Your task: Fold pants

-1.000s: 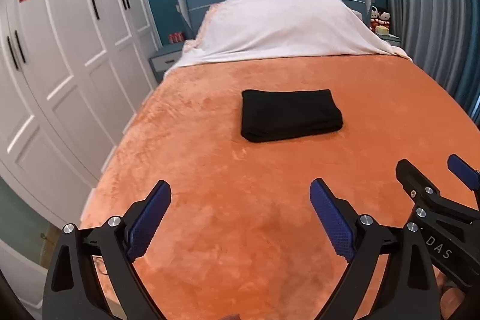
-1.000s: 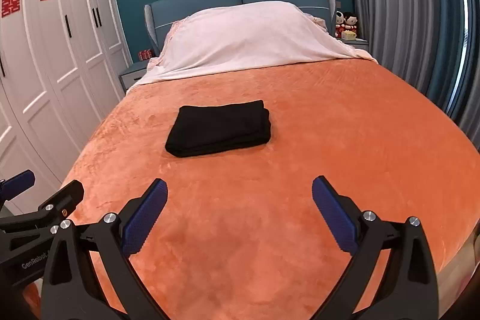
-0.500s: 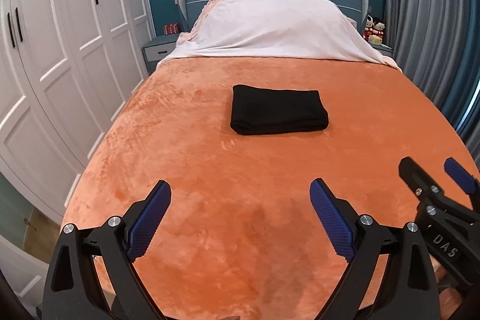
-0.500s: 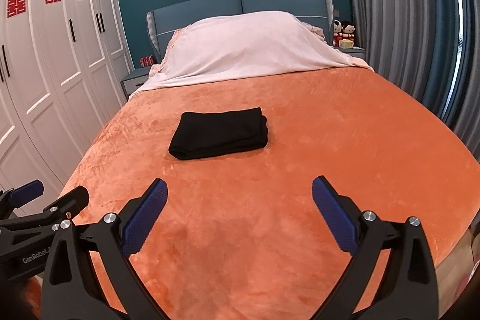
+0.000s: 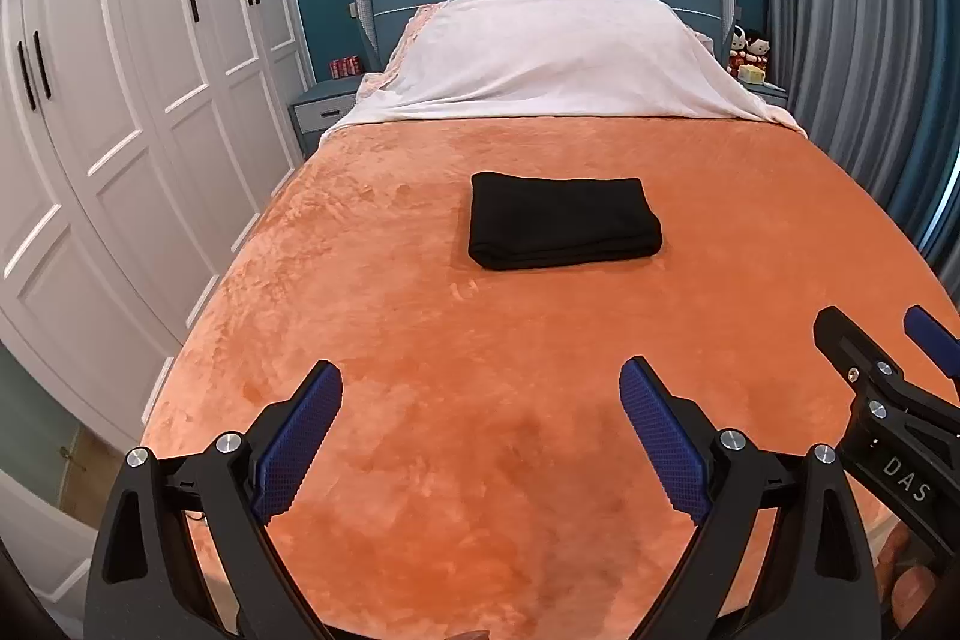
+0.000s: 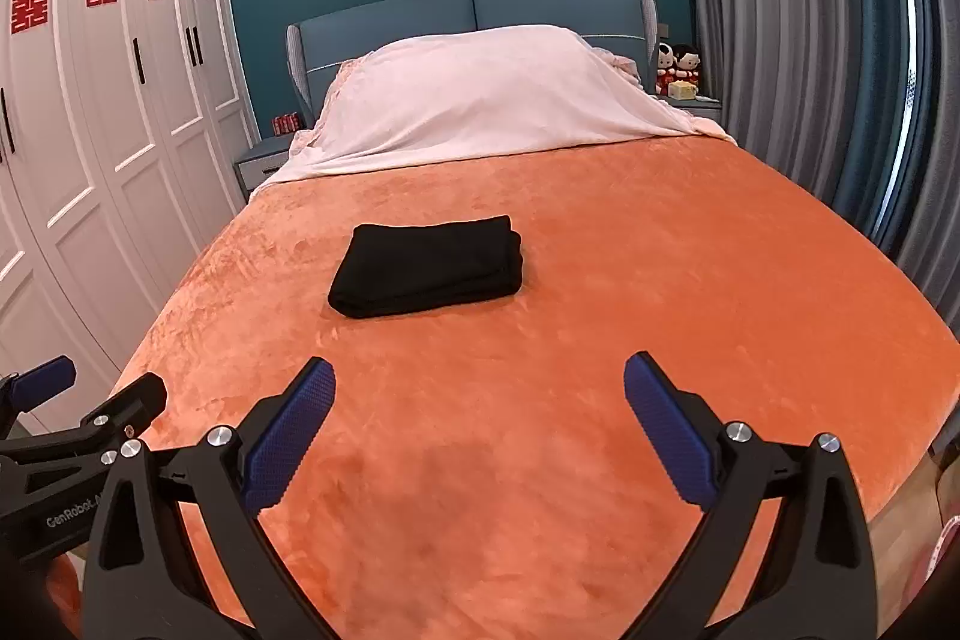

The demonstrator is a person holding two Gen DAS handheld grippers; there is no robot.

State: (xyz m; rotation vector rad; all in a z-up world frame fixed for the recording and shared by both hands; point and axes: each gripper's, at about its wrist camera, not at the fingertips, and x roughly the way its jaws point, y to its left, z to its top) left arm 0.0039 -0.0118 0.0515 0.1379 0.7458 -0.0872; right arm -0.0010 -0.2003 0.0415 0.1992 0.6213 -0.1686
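Note:
The black pants (image 5: 561, 222) lie folded into a neat rectangle in the middle of the orange bedspread (image 5: 480, 340); the right wrist view shows the same pants (image 6: 429, 266) left of centre. My left gripper (image 5: 480, 388) hovers open over the near part of the bed, well short of the pants, with nothing between its blue pads. My right gripper (image 6: 479, 385) is likewise open and empty, level with the left one. Each gripper shows at the edge of the other's view: the right gripper (image 5: 882, 364) and the left gripper (image 6: 90, 394).
A white sheet (image 5: 552, 58) covers the pillows at the blue headboard. White wardrobes (image 5: 120, 130) with red cutouts line the left side. Grey curtains (image 6: 810, 70) hang on the right, and a nightstand with dolls (image 6: 678, 67) stands beside the headboard.
Both grippers have drawn back and tilted up from the bed, so the pants look farther away and more of the room shows. The pants have not moved.

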